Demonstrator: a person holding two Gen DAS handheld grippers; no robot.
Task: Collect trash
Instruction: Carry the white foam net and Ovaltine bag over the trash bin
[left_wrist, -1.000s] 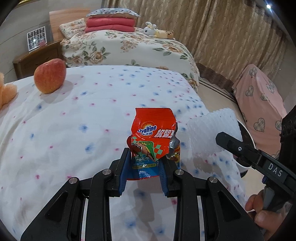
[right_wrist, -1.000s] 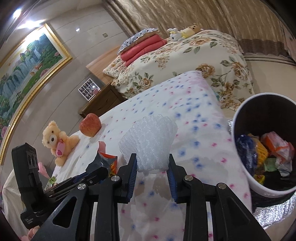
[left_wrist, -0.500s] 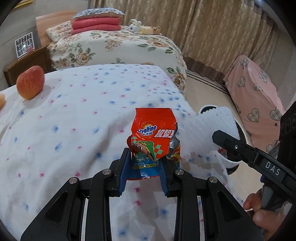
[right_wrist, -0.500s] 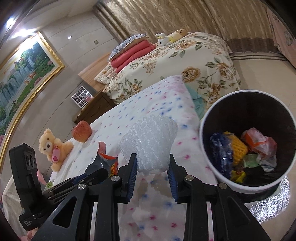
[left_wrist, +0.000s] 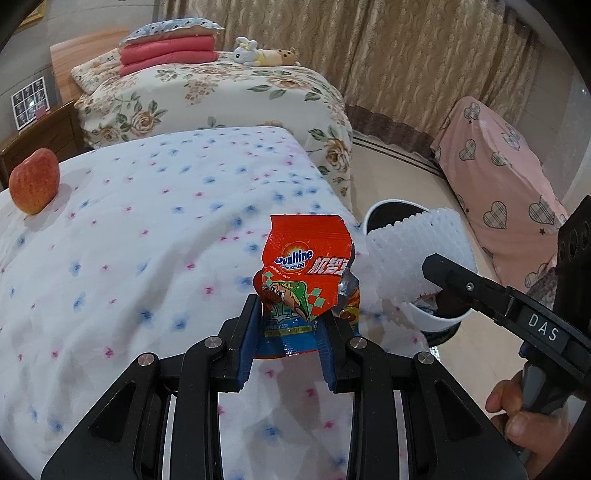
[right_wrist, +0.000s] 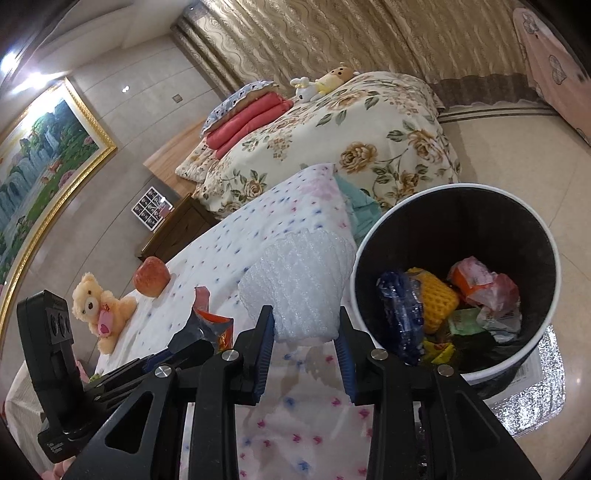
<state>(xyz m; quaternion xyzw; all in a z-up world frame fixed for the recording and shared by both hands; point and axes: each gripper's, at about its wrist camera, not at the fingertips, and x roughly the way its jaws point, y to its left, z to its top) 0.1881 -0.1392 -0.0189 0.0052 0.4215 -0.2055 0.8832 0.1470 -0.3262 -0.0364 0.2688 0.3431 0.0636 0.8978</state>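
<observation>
Above the bed's edge (left_wrist: 155, 236), the left gripper (left_wrist: 290, 334) clamps an Ovaltine wrapper (left_wrist: 304, 273) and the right gripper (right_wrist: 304, 334) pinches white foam netting (right_wrist: 301, 284), both held clear beside the bin (right_wrist: 532, 354), probably for dropping.

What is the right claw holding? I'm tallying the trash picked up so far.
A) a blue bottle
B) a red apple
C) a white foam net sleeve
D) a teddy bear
C: the right claw is clamped on the white foam net sleeve, beside the bin.

A home bedroom: two beds, the floral bed (left_wrist: 221, 92) with stacked pillows (left_wrist: 170, 48), curtains (left_wrist: 406, 55), a framed painting (right_wrist: 40, 155).
</observation>
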